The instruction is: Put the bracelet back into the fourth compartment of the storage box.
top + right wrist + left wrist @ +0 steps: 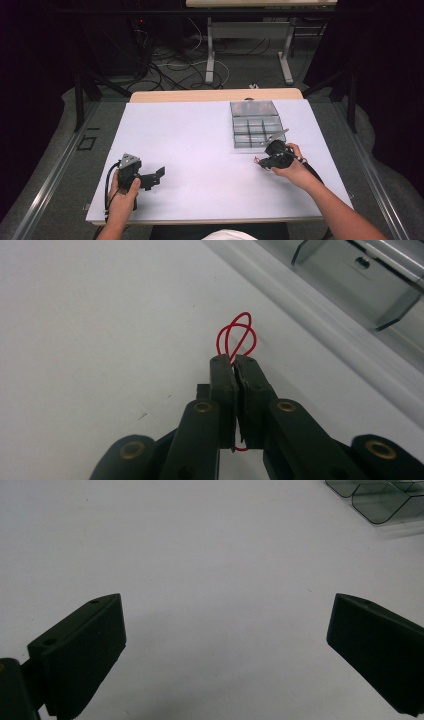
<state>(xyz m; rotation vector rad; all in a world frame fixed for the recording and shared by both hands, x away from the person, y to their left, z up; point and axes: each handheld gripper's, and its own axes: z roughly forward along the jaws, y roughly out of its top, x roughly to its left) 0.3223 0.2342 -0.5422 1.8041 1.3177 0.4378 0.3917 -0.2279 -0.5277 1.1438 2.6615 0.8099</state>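
A thin red wire (236, 338) looped in coils sticks out from between the pressed-together jaws of my right gripper (233, 359). In the high view my right gripper (260, 163) is held just in front of a clear compartment box (257, 126), and a bit of the red wire (256, 160) shows at its tip. Over the table's left front, my left gripper (159, 175) is open, jaws pointing right. In the left gripper view its two black jaws stand wide apart above bare white mat (210, 565) with nothing between them.
The clear box's corner (385, 495) shows at the top right of the left gripper view. Its lid and a metal edge (360, 275) lie beyond the right jaws. A white mat (200, 145) covers the table. Cables and table legs lie on the floor behind.
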